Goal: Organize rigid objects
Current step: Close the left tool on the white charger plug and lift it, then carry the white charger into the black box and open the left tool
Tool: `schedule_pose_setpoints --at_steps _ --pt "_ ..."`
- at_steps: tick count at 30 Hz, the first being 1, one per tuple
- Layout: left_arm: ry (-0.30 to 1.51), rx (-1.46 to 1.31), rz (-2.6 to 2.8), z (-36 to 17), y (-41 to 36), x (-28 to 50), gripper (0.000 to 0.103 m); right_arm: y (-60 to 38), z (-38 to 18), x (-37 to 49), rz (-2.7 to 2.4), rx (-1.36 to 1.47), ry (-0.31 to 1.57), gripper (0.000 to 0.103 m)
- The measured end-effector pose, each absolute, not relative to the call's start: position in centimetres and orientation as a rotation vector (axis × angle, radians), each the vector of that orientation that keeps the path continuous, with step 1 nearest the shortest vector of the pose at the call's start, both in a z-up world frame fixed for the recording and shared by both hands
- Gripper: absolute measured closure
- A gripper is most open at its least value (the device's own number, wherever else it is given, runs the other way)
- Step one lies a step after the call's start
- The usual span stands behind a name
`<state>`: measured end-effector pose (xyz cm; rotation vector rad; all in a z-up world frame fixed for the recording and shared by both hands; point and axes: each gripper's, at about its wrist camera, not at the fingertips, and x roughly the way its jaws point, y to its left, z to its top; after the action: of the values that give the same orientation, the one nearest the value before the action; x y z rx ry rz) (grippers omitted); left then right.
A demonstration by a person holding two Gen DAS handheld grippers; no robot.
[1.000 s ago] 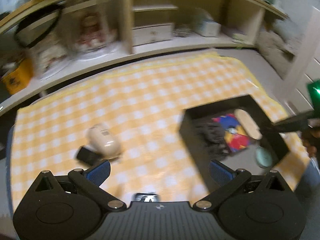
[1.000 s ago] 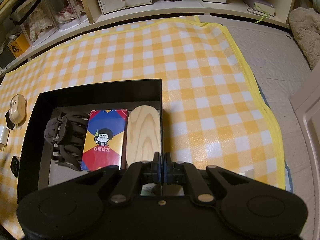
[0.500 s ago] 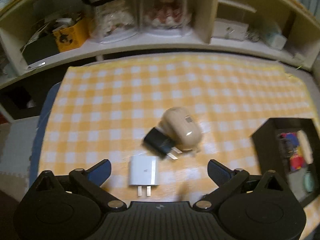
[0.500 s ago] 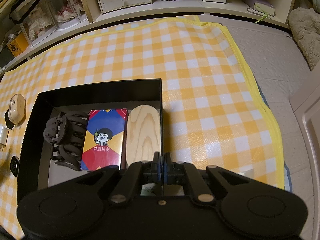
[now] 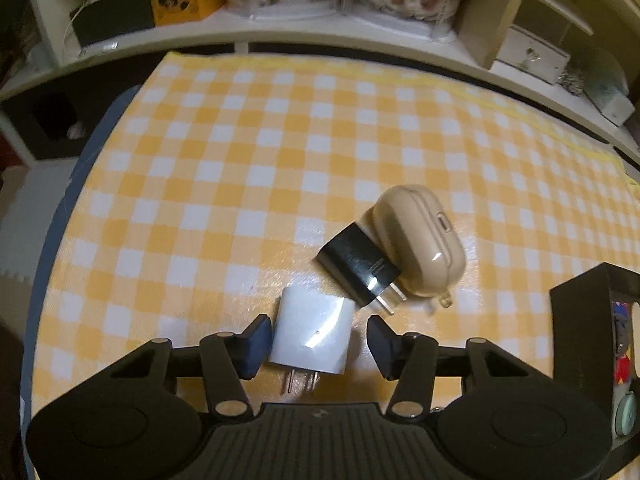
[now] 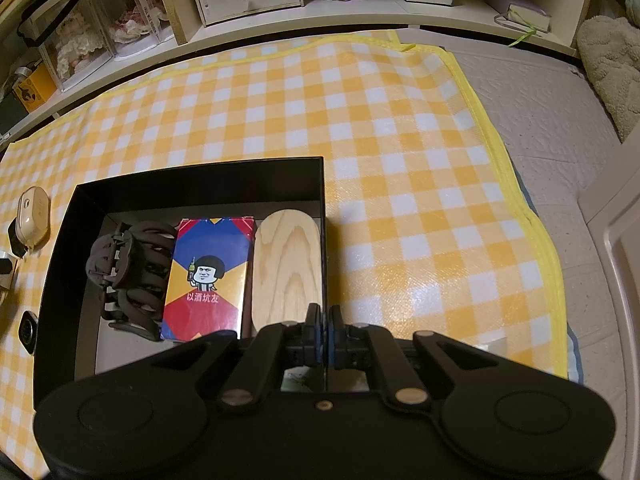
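Left claw [image 5: 316,340] closing astride the white charger [image 5: 311,330], pads not yet pressing, near the checkered mat's [image 5: 240,168] front edge, presumably to carry it to the black box [image 6: 200,172], whose right wall the shut right claw [image 6: 325,330] pinches steady.

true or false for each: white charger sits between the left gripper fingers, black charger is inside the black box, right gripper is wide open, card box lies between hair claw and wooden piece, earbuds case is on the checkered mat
1. The white charger sits between the left gripper fingers: true; the jaws are closing around it.
2. The black charger is inside the black box: false; it lies on the checkered mat.
3. The right gripper is wide open: false; it is shut on the box's wall.
4. The card box lies between the hair claw and the wooden piece: true.
5. The earbuds case is on the mat: true.
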<state>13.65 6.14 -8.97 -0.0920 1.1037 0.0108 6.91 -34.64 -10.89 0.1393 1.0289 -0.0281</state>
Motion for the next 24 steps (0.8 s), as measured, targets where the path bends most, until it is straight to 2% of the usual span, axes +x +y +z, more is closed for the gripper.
schedule_pose_setpoints --at_steps 3,6,12,24 --pt "1.118 -0.086 0.027 -9.7 6.3 13.8 0.051 -34.6 -10.9 6.9 -0.028 0.14 1.029 0.098" --pt "1.107 -0.09 0.032 -9.5 6.3 13.8 0.058 -34.6 -10.9 6.9 -0.028 0.14 1.029 0.098" --pt "1.072 -0.107 0.053 -8.9 6.6 13.0 0.059 -34.6 -10.9 6.9 -0.028 0.14 1.03 0.098" --pt "0.892 -0.192 -0.129 -2.7 3.5 9.4 0.059 -34.6 -10.8 6.9 -0.027 0.138 1.029 0.098"
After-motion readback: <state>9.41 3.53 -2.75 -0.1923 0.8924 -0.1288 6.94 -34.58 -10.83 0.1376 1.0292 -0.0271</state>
